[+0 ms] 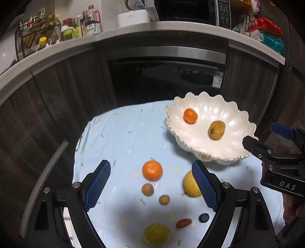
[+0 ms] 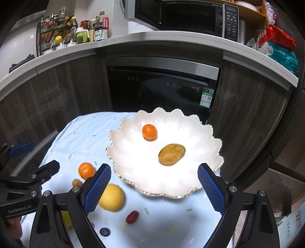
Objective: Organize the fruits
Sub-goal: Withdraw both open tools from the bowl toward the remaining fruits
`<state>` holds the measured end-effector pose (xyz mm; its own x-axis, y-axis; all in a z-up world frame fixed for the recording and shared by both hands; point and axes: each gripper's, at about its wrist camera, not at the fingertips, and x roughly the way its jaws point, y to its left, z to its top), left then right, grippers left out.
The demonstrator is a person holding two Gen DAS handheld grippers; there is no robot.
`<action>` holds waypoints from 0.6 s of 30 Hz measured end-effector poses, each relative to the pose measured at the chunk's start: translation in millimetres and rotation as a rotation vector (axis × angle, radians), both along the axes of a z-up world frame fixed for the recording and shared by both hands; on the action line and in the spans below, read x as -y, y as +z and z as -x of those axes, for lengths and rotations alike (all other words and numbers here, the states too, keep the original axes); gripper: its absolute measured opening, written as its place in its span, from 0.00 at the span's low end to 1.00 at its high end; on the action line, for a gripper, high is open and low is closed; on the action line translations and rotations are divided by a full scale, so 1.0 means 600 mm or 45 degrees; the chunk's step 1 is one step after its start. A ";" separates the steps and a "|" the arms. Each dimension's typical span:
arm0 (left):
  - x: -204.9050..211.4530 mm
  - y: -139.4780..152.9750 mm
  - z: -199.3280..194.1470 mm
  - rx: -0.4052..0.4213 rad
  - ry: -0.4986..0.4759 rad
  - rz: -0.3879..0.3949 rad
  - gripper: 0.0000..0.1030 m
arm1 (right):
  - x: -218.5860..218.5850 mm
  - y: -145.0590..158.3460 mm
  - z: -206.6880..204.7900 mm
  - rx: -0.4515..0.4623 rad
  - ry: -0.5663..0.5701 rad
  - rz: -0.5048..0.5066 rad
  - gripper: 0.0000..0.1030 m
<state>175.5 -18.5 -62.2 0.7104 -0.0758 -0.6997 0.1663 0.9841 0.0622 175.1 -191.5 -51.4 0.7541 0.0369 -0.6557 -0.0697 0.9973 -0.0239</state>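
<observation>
A white scalloped bowl stands on the pale blue cloth, holding a small orange and a brownish-yellow fruit. On the cloth lie a tangerine, two small brown fruits, a yellow citrus, a lemon, a red date-like fruit and a blueberry. My left gripper hovers open above the loose fruits. My right gripper hovers open at the bowl's near rim.
The cloth-covered table stands before a dark dishwasher and wood cabinets. On the counter above are bottles in a rack, a microwave and snack bags. A hand holds the right gripper.
</observation>
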 end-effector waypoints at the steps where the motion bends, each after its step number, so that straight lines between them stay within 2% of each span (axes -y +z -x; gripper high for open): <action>1: -0.002 -0.004 0.004 -0.005 0.005 0.002 0.85 | -0.002 -0.003 0.001 -0.003 0.005 -0.002 0.90; 18: -0.021 -0.059 0.061 -0.035 0.038 -0.032 0.85 | -0.029 -0.056 0.038 -0.058 0.075 -0.004 0.90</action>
<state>139.1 -5.7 -97.4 0.6926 -0.0368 -0.7204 0.1386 0.9869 0.0829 152.5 -174.0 -85.1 0.7198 0.0824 -0.6893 -0.1289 0.9915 -0.0161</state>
